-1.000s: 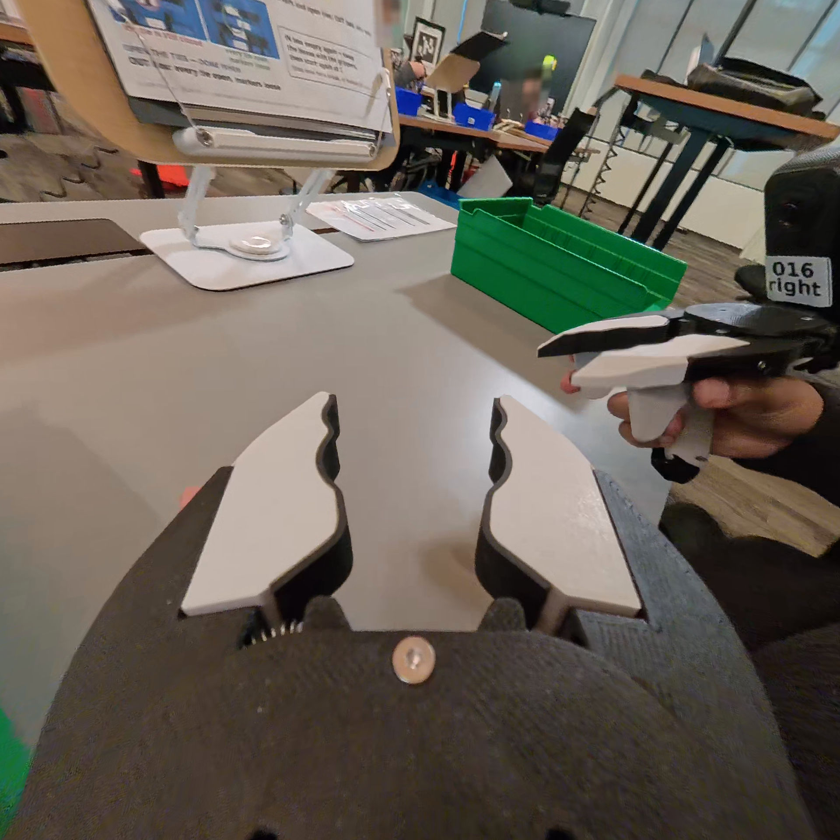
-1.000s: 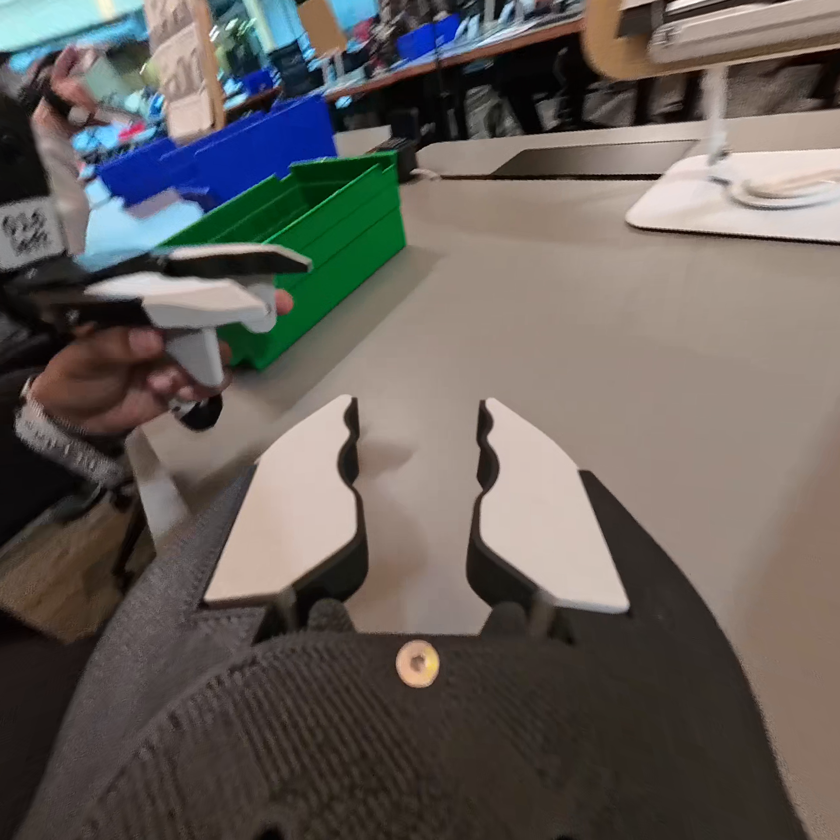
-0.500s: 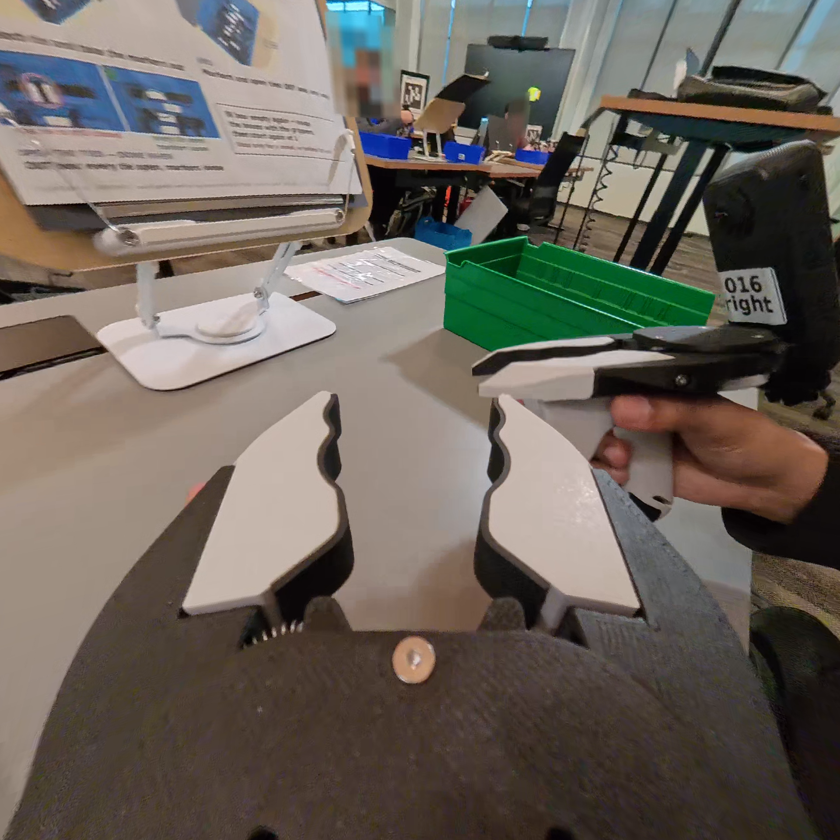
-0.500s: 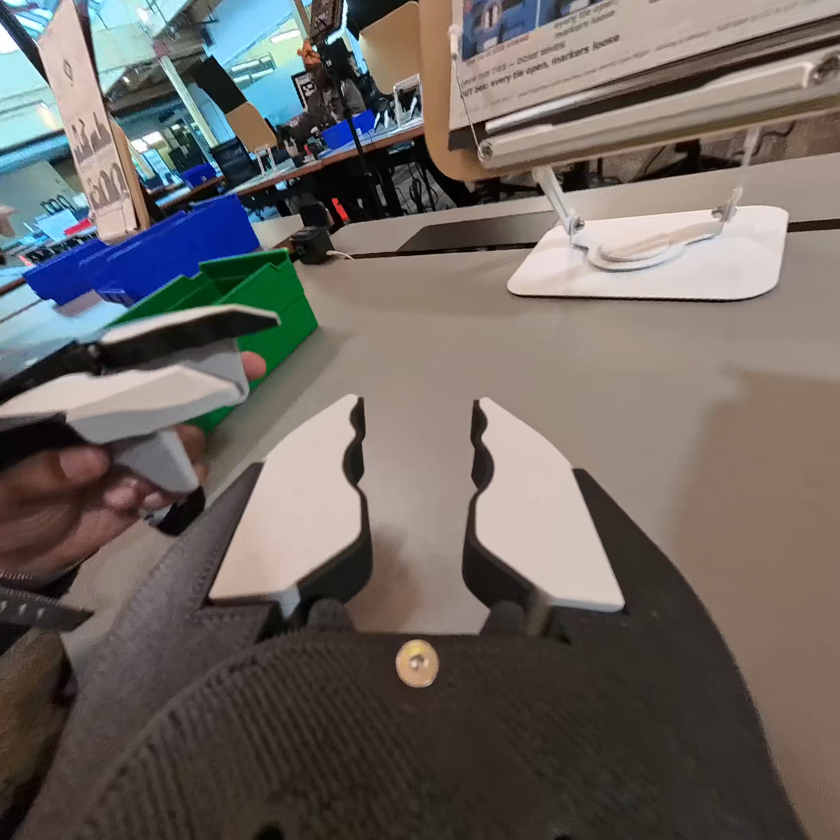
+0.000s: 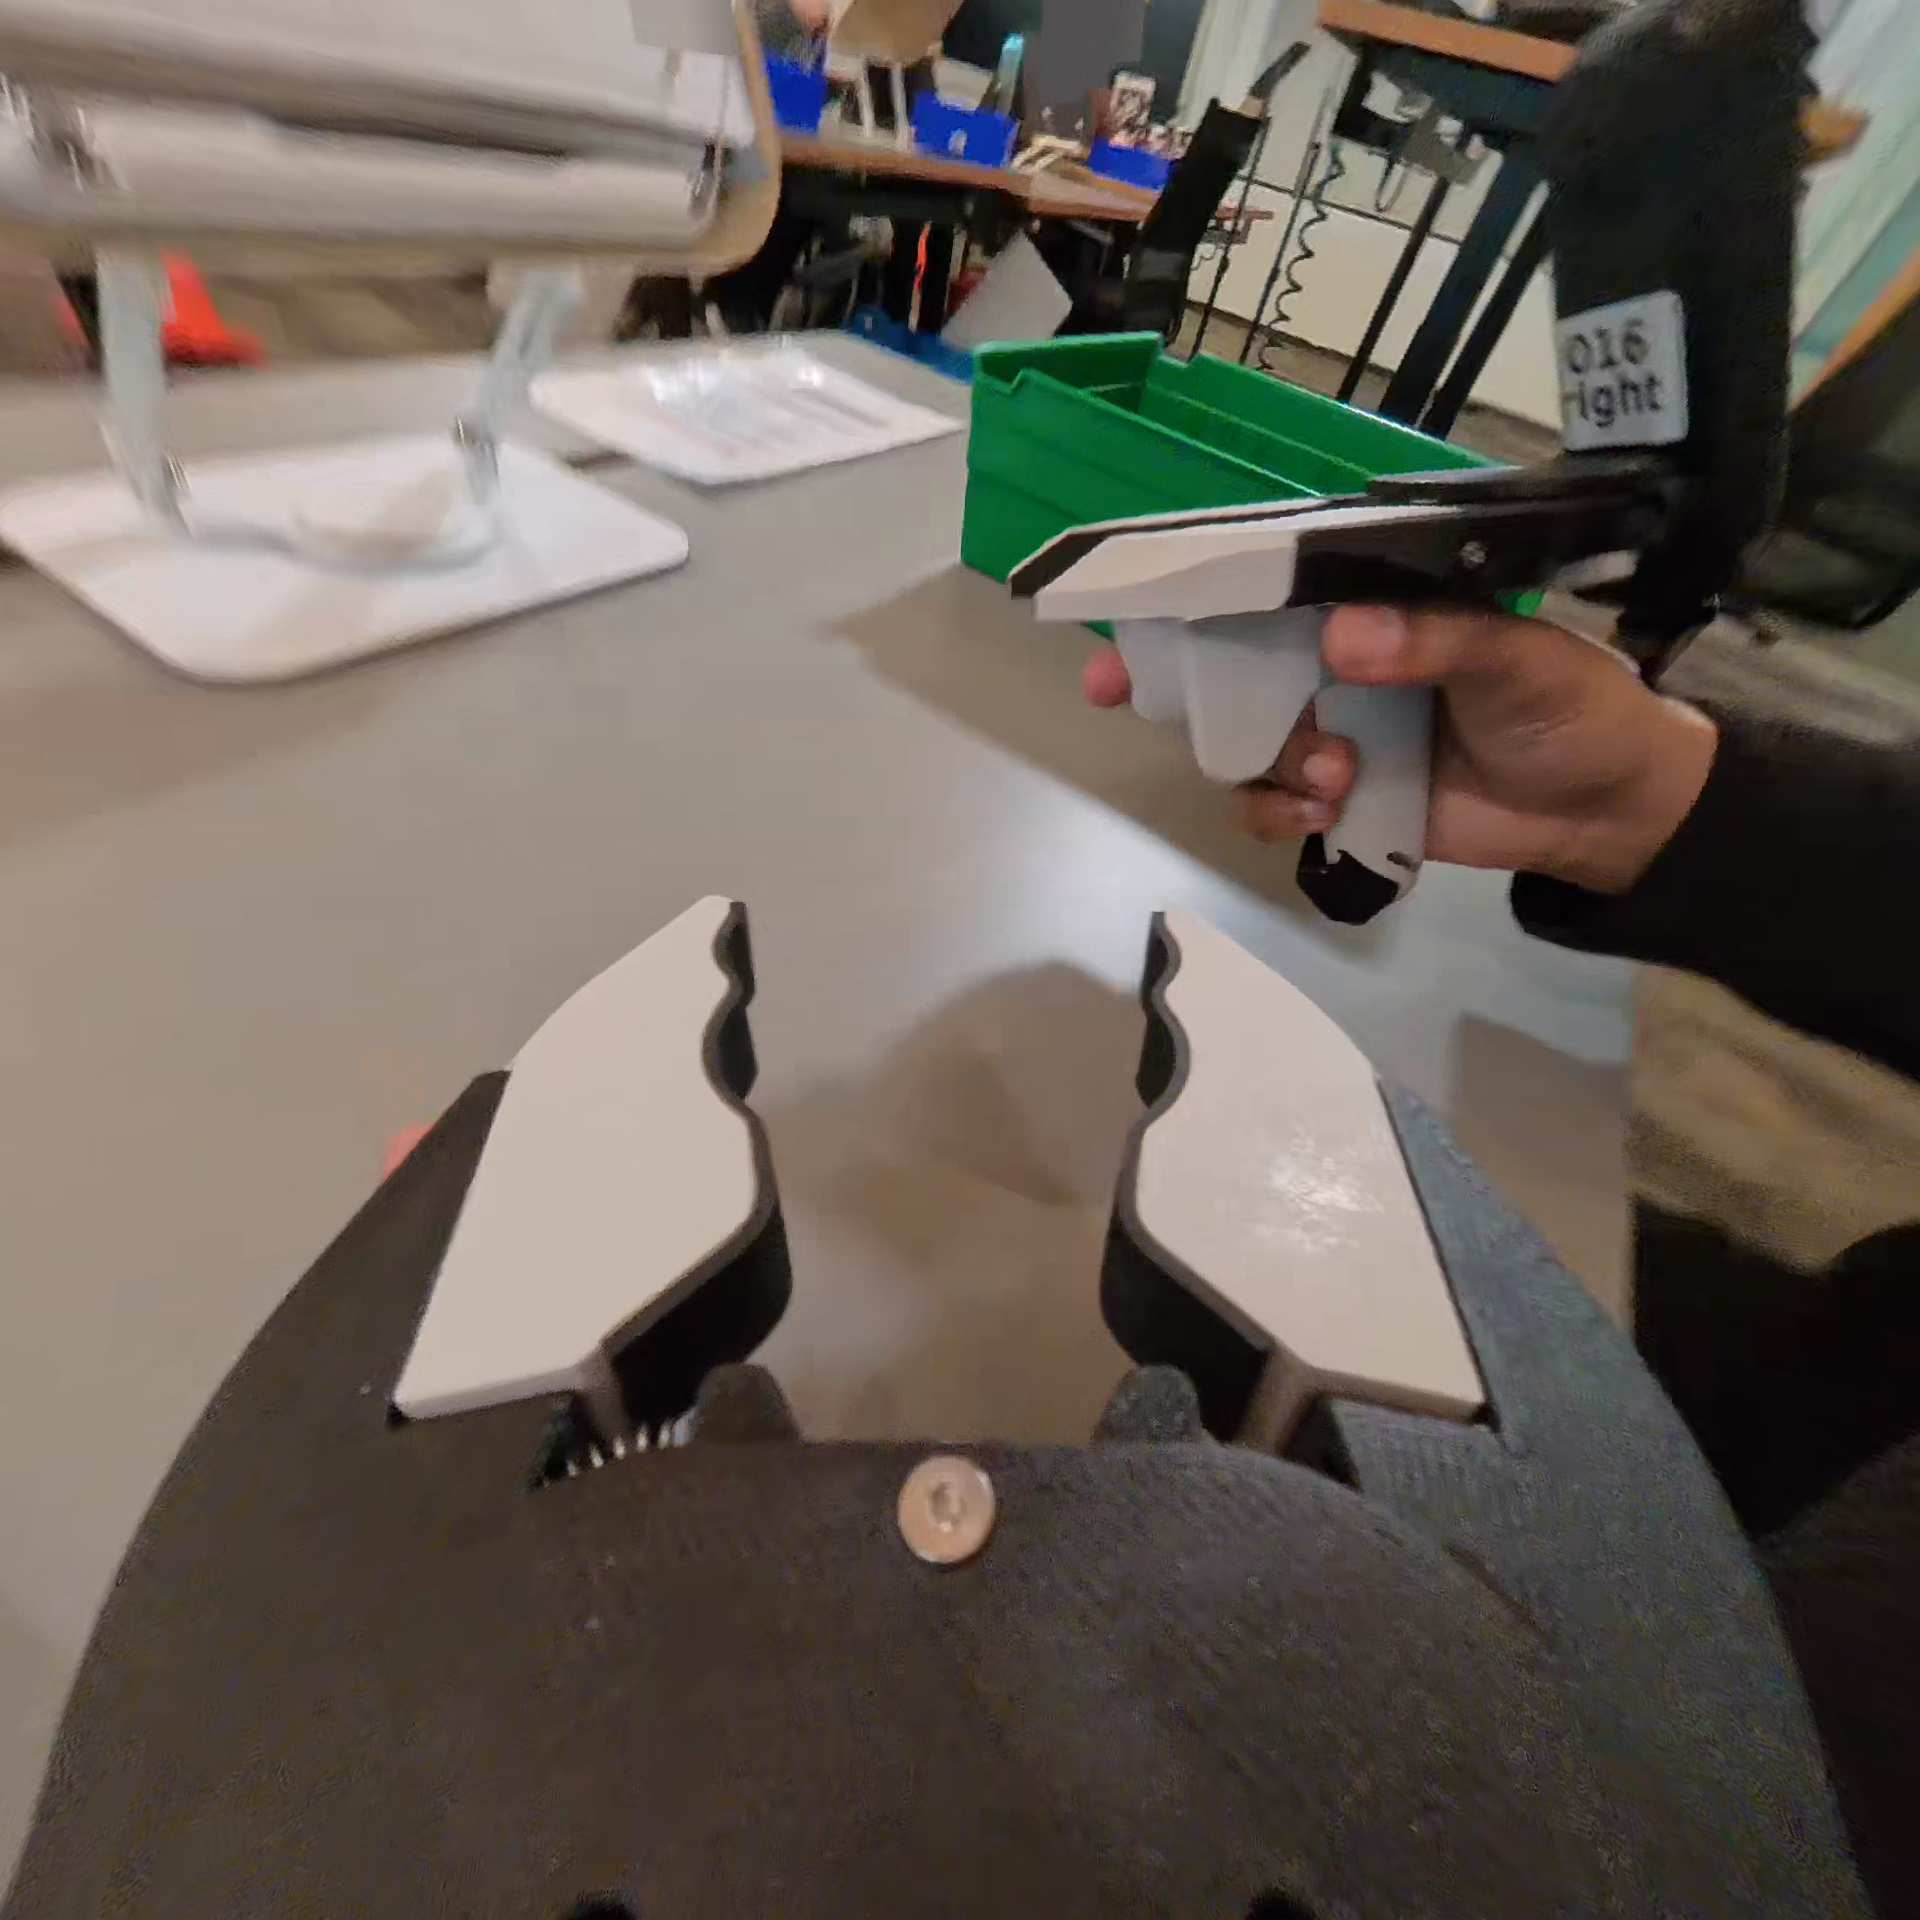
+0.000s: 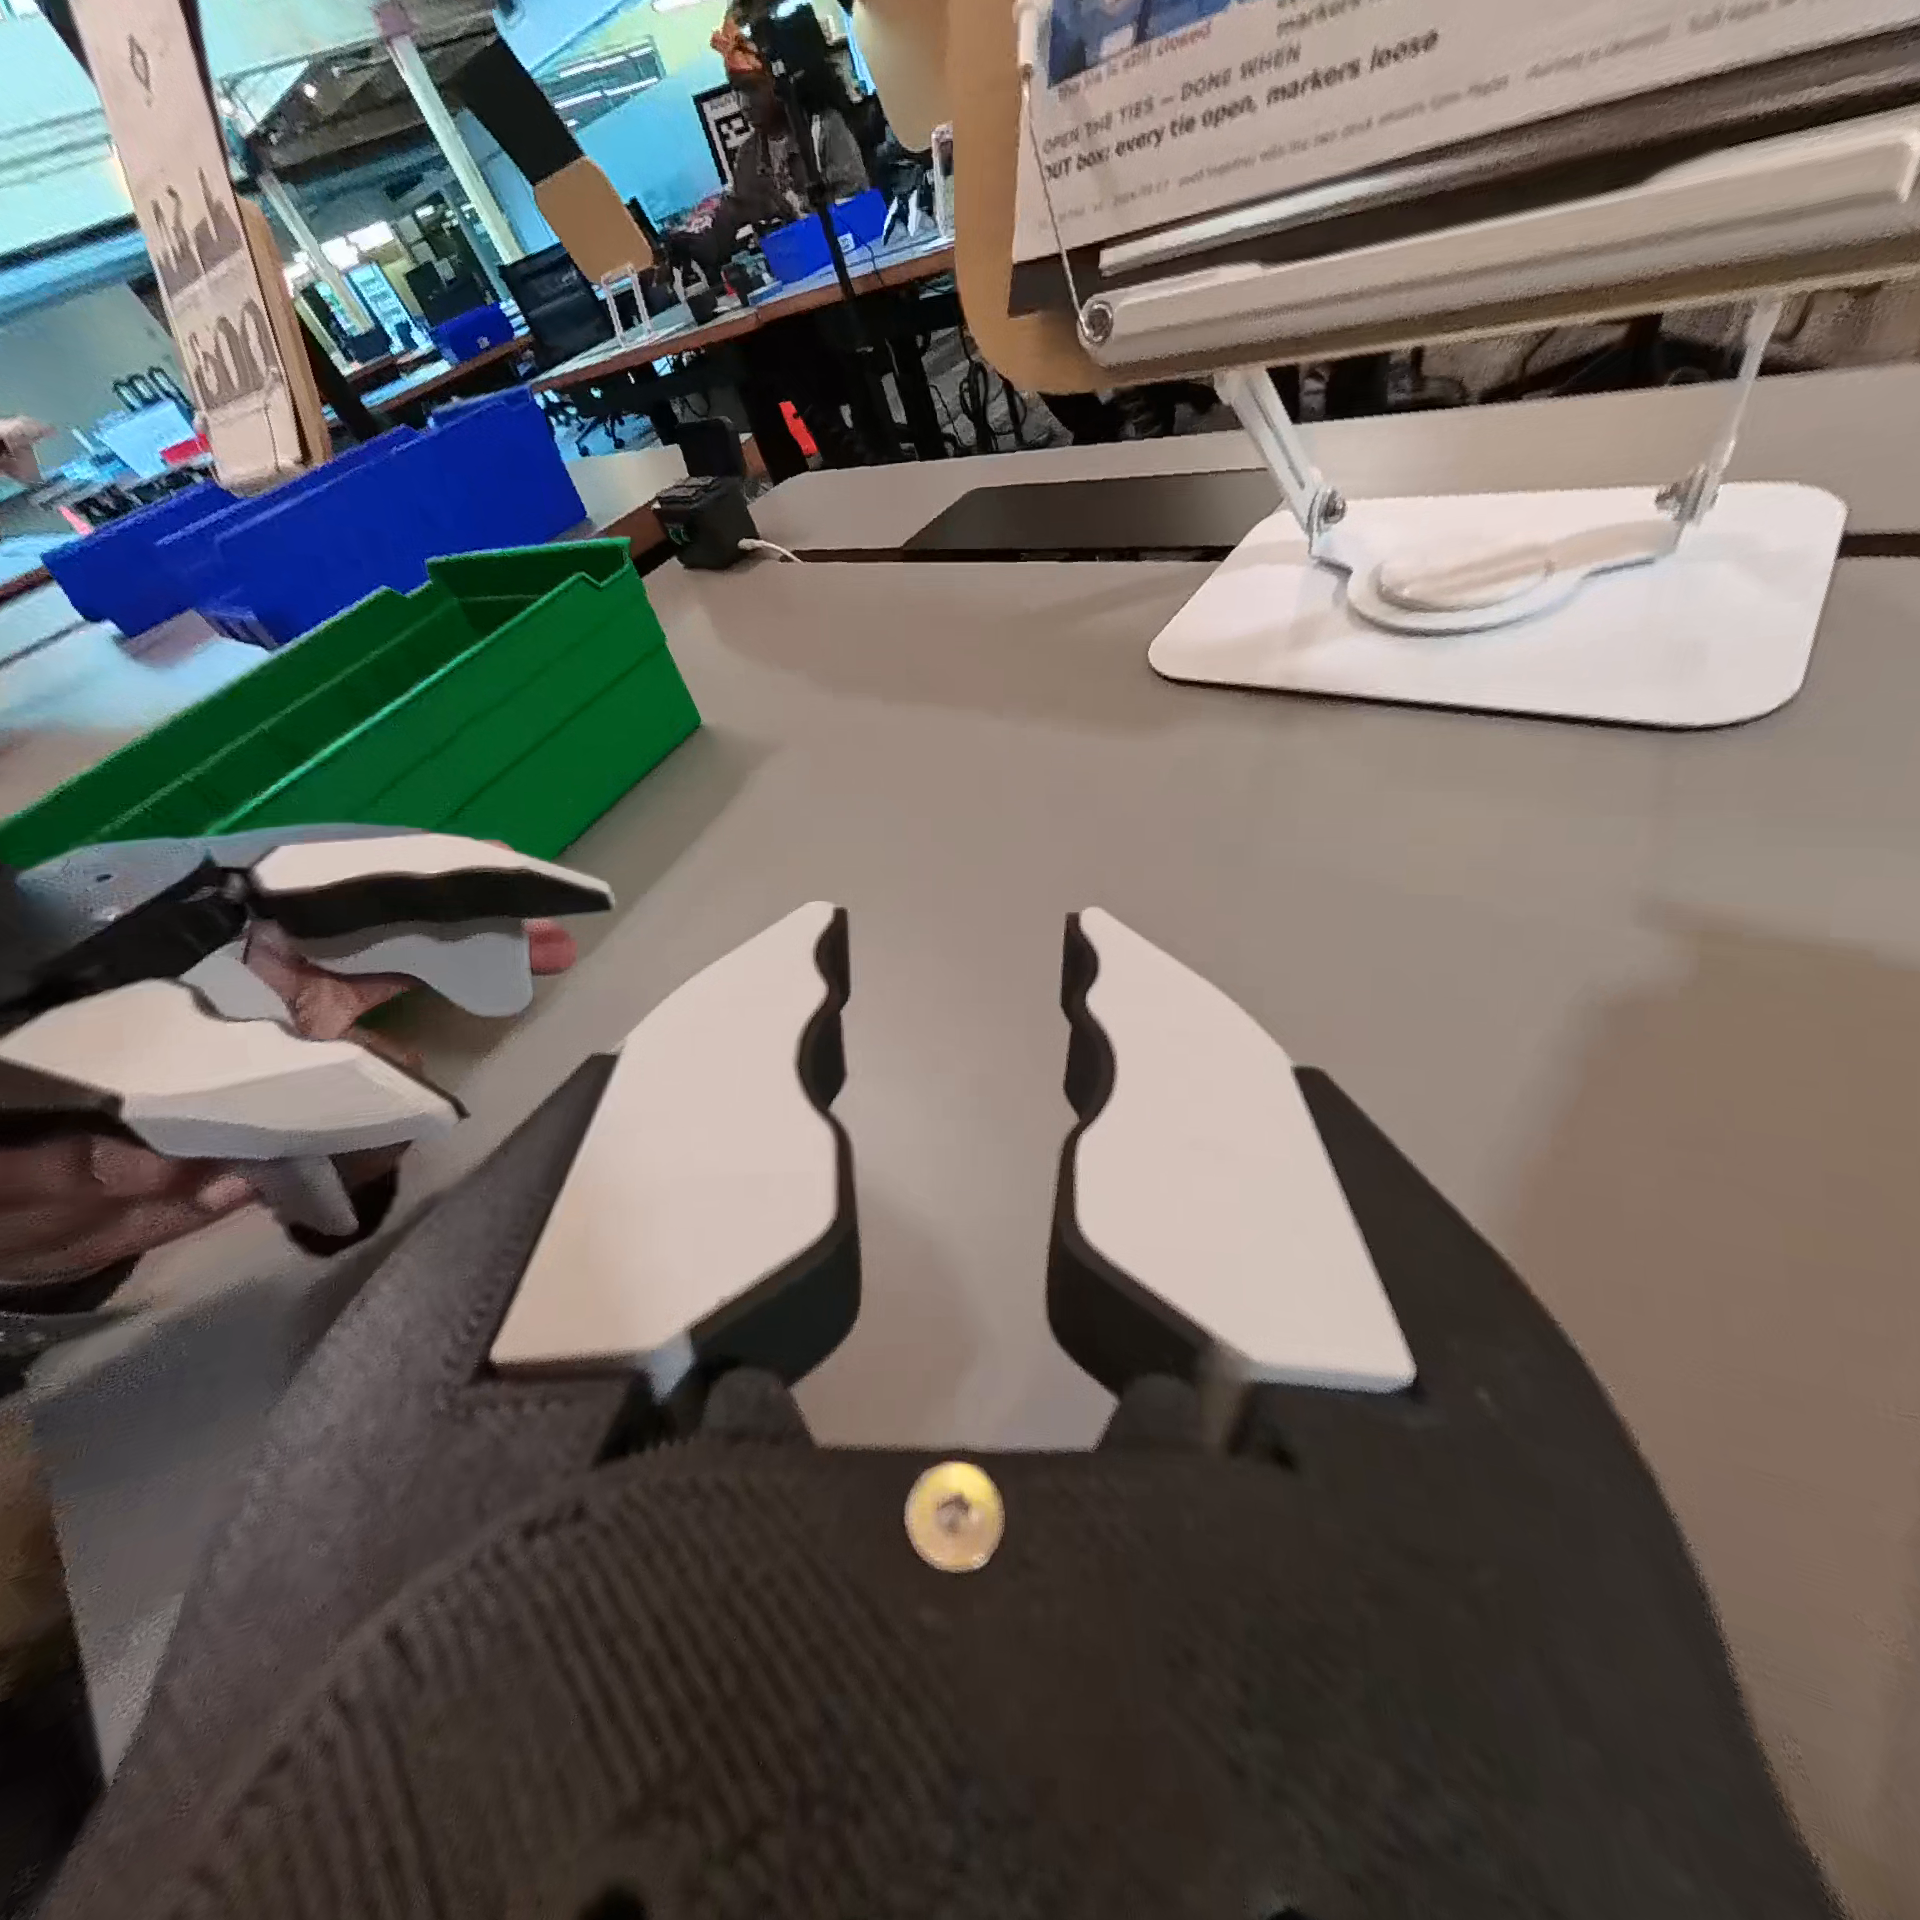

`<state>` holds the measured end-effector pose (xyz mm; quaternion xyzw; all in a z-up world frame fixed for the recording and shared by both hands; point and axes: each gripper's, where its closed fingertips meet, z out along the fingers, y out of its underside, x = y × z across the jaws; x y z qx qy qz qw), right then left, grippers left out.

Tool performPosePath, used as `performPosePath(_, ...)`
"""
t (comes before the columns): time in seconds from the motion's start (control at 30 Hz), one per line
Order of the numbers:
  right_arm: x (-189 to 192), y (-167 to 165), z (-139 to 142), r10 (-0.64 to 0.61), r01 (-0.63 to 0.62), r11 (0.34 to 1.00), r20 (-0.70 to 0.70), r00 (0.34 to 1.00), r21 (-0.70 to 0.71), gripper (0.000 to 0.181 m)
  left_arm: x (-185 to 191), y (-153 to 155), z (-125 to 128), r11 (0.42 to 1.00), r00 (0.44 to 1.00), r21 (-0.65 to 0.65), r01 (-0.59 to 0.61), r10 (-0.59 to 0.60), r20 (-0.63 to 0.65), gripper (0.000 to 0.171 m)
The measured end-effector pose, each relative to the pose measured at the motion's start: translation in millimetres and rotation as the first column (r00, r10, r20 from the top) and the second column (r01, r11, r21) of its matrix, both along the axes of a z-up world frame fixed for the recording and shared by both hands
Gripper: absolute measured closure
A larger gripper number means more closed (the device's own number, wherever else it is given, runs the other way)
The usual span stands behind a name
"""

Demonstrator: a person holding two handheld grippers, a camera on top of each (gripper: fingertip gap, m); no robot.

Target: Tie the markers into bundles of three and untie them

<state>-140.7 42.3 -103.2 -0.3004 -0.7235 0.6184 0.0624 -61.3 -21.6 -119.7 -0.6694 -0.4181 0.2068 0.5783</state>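
My left gripper (image 5: 945, 923) is open and empty, held low over the bare grey table (image 5: 520, 883). My right gripper (image 6: 956, 918) is also open and empty, its jaws a narrower gap apart, over the same table. Each shows in the other's view. The right gripper (image 5: 1039, 582) is held by a hand (image 5: 1538, 748) ahead and to the right, in front of a green bin (image 5: 1143, 447). The left gripper (image 6: 532, 1003) is at the left, near the same green bin (image 6: 436, 707). Neither gripper touches anything.
A document stand with a white base (image 5: 312, 561) and a tilted board of printed sheets (image 6: 1455, 125) stands at the far side. A clear plastic bag (image 5: 748, 416) lies beside it. Blue bins (image 6: 312, 540) and a small black device (image 6: 712, 520) sit beyond the green bin. The table edge (image 5: 1538, 997) is at the right.
The left view has dropped and swung, so the stand sits higher and blurred. The right gripper has moved forward toward the stand, and its jaws have narrowed slightly. Both remain empty.
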Motion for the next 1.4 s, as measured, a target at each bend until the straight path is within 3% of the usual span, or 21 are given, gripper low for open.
performPosePath(0.1,18,6,-1,0.032,-0.032,0.999,0.002,0.999,0.020,0.138,21,7,5,0.988,0.994,0.153,0.023,-0.040,0.105,0.094)
performPosePath(0.17,38,12,-2,0.059,-0.059,0.998,0.012,0.998,0.002,0.141,33,18,35,0.959,0.995,0.269,0.090,-0.098,0.016,0.105)
performPosePath(0.23,44,18,0,0.057,-0.056,0.998,-0.035,0.998,0.029,0.144,33,22,42,0.949,0.997,0.305,0.079,-0.079,-0.011,0.110)
performPosePath(0.33,38,22,5,0.031,-0.024,0.997,-0.098,0.995,0.075,0.145,34,28,25,0.978,0.993,0.185,0.091,-0.104,0.059,0.107)
performPosePath(0.5,52,22,2,0.077,-0.074,0.994,-0.030,0.997,0.085,0.136,30,14,22,0.995,1.000,0.095,-0.018,0.017,0.011,0.107)
performPosePath(0.67,44,39,-7,0.120,-0.117,0.984,-0.018,0.993,0.137,0.133,30,5,-4,0.998,0.993,0.030,-0.046,0.042,0.111,0.108)
performPosePath(0.8,39,42,-10,0.088,-0.090,0.996,0.127,0.988,0.015,0.135,26,7,-16,0.994,0.995,-0.107,-0.036,0.046,0.092,0.107)
performPosePath(0.9,54,26,-15,0.200,-0.173,0.978,0.273,0.941,-0.117,0.132,23,8,-30,0.985,0.993,-0.172,-0.015,0.035,0.114,0.104)
performPosePath(0.97,60,16,-19,0.256,-0.226,0.965,0.307,0.917,-0.130,0.130,18,7,-34,0.982,0.991,-0.187,-0.009,0.033,0.130,0.101)
performPosePath(1.1,47,-6,-17,0.277,-0.273,0.961,0.230,0.933,-0.046,0.133,5,2,-28,0.979,0.992,-0.201,-0.034,0.057,0.114,0.099)
performPosePath(1.23,44,-22,9,0.334,-0.315,0.942,0.227,0.915,-0.114,0.131,-8,-3,-23,0.978,0.993,-0.200,-0.067,0.084,0.080,0.099)
performPosePath(1.4,44,-28,-18,0.284,-0.292,0.957,0.209,0.936,0.006,0.129,-10,-30,-3,0.962,0.975,-0.167,-0.214,0.222,0.031,0.102)
